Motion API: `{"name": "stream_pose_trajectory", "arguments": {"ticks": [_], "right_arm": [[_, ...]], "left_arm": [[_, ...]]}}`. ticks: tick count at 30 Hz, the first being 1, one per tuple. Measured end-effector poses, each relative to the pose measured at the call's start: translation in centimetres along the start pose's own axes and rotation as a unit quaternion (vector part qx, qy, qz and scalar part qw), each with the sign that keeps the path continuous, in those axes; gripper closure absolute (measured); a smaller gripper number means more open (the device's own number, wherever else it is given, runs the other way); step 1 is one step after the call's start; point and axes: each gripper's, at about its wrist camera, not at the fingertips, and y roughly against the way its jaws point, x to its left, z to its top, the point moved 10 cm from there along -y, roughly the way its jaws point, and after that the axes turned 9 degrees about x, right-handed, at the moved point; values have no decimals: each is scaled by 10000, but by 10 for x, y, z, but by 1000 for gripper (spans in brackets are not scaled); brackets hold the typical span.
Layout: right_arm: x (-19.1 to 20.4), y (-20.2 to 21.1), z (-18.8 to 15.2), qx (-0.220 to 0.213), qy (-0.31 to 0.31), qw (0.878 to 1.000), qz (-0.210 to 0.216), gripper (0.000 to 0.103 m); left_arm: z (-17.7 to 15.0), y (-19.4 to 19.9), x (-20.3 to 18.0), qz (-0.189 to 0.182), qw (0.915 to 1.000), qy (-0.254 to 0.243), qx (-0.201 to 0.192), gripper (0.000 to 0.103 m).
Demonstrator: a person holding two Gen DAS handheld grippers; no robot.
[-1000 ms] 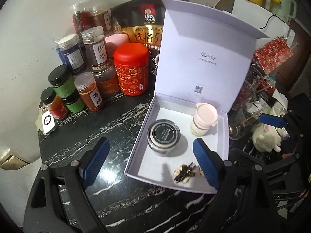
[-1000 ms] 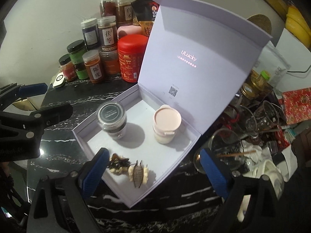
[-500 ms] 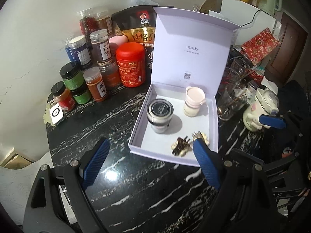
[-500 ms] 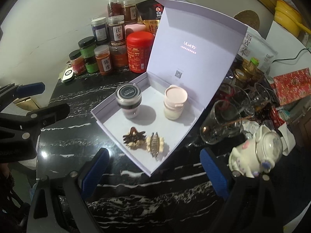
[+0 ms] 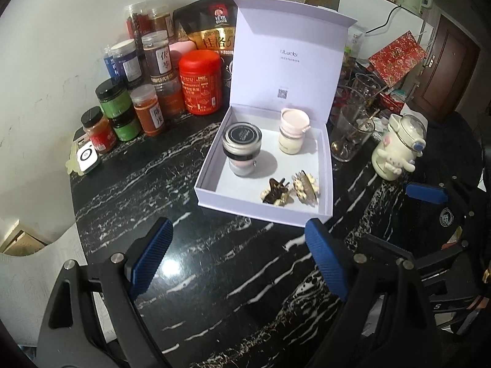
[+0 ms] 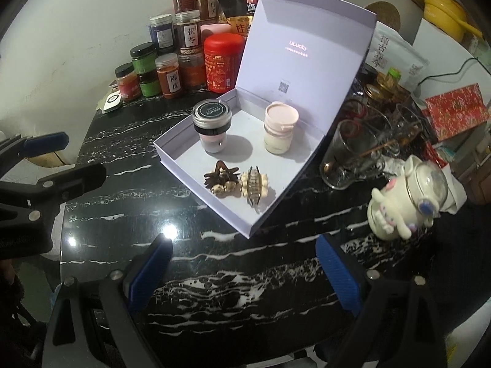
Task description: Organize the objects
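Standing open on the black white-veined table point(image 6: 214, 276), the pale lilac box point(image 6: 172, 156) has its hinged lid point(image 6: 303, 40) upright at the back, with small printed lettering and a square code on the inner face. Four things lie inside: one glass jar with a dark round lid point(image 6: 211, 113) at the rear left, one cream bottle with a pink cap point(image 6: 280, 116) at the rear right, and two hair claws at the front, a dark brown one point(image 6: 221, 179) just beside a cream and bronze one point(image 6: 254, 185).

Behind the box, against the wall, stands a cluster of spice jars point(image 5: 147, 61) around one red tin point(image 5: 201, 81), with a dark oats bag point(image 5: 211, 35) at the back. To the right of the box are several clear glass mugs point(image 6: 349, 156) and one white cartoon-shaped lidded cup point(image 6: 405, 196), close to the box's right wall.

Both claws hover over bare table in front of the box, apart from it. The left gripper point(image 5: 239, 254) is spread wide with nothing between its blue pads, and so is the right gripper point(image 6: 245, 273).
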Motion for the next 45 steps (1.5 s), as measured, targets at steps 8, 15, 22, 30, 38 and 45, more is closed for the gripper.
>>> {"name": "stream_pose_trajectory", "arguments": {"ticks": [8, 15, 22, 30, 38, 45], "right_arm": [[5, -6, -23, 35, -86, 10000, 6, 7], [12, 1, -31, -122, -113, 9999, -47, 7], [11, 3, -36, -108, -197, 9997, -37, 7], [7, 6, -37, -129, -268, 9996, -38, 7], [9, 7, -40, -114, -208, 9997, -30, 7], [9, 8, -40, -122, -221, 9997, -25, 7]], "left_arm": [[-18, 4, -2, 20, 10000, 55, -48, 16], [-34, 4, -6, 77, 10000, -23, 16, 16], [-42, 8, -7, 73, 10000, 13, -12, 16], [-44, 10, -6, 64, 10000, 57, 10, 16], [-46, 12, -10, 30, 10000, 35, 54, 16], [-49, 11, -9, 75, 9999, 77, 88, 16]]}}
